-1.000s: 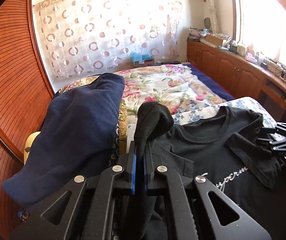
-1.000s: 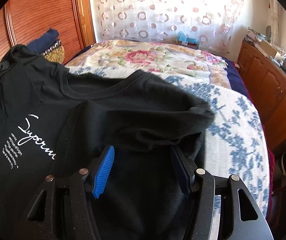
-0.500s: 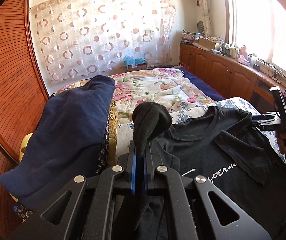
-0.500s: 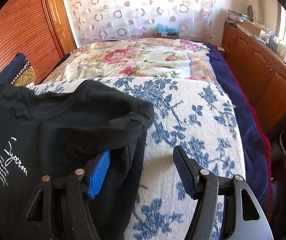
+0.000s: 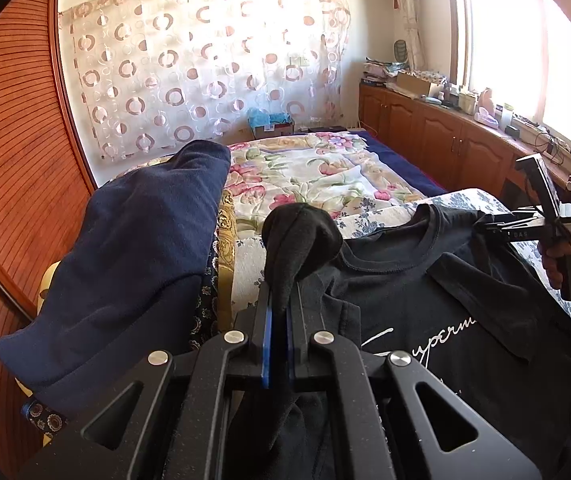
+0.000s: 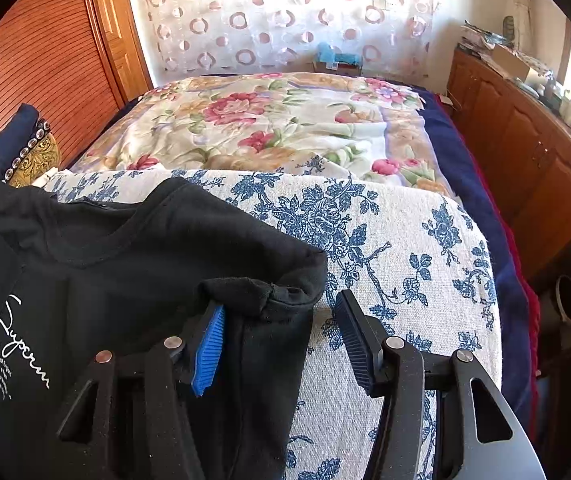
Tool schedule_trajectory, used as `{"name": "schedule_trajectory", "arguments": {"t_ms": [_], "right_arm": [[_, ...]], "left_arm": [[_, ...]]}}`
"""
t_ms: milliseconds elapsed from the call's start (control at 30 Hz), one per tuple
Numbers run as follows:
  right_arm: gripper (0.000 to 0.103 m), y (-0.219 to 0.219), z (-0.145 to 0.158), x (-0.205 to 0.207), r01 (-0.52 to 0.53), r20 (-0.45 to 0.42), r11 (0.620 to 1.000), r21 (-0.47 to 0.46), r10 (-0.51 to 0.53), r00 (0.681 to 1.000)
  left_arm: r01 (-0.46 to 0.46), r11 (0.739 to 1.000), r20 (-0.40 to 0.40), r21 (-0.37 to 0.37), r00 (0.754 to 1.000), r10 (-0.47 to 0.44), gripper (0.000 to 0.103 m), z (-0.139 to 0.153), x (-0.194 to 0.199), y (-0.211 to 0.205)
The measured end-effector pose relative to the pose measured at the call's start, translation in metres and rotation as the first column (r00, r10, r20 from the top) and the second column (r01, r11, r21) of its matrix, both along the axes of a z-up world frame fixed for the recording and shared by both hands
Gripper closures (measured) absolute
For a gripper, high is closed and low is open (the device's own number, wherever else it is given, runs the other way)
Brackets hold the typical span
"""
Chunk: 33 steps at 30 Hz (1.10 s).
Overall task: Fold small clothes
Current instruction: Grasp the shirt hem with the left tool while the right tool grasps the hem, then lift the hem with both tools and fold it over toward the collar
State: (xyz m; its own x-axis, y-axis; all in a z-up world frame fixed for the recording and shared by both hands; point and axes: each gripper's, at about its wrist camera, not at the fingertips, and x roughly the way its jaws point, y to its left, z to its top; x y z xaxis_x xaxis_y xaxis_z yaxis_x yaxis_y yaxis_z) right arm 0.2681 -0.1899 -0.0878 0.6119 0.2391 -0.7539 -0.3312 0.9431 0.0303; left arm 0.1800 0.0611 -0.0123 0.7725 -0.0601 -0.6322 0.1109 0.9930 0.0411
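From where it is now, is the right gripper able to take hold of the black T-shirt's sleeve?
Probably yes. The right gripper is open, and the folded sleeve of the black T-shirt lies partly between its fingers, against the left blue pad. Nothing blocks it. The left gripper pinches the other side.

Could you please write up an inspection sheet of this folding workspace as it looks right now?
Surface: blue-floral cover over the bed.
Job's things: black T-shirt spread flat, print up, one sleeve folded in.
Clutter: navy garment heaped at the left.
Grippers: left gripper shut on a bunch of T-shirt; right gripper open, jaws straddling the sleeve edge.
Cables: wires on the cabinet top under the window.
Surroundings: floral quilt, circle-pattern curtain, wooden cabinets.
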Motion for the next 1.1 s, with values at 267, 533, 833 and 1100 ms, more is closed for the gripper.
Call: {"name": "schedule_trajectory", "arguments": {"t_ms": [267,533,833,1100], "right_arm": [[0.091,0.008,0.017,-0.02,-0.085,0.024,0.995,0.054,0.084,0.996],[0.092,-0.006,0.066,-0.121,-0.198,0.203,0.974,0.111,0.173,0.964],[0.092,-0.059,0.065,-0.249,-0.253,0.248,0.951,0.179,0.205,0.947],[0.092,-0.088,0.048,-0.302,-0.219,0.174,0.956,0.193,0.186,0.967]], "left_arm": [[0.026,0.998,0.028,-0.049,0.999,-0.025,0.097,0.006,-0.026,0.005],[0.048,0.991,0.114,-0.123,0.993,-0.033,0.097,0.017,-0.106,0.021],[0.007,0.983,0.125,-0.185,0.992,0.017,0.097,0.003,-0.195,0.043],[-0.032,0.975,0.093,-0.222,0.994,0.053,0.097,-0.012,-0.237,0.049]]}}
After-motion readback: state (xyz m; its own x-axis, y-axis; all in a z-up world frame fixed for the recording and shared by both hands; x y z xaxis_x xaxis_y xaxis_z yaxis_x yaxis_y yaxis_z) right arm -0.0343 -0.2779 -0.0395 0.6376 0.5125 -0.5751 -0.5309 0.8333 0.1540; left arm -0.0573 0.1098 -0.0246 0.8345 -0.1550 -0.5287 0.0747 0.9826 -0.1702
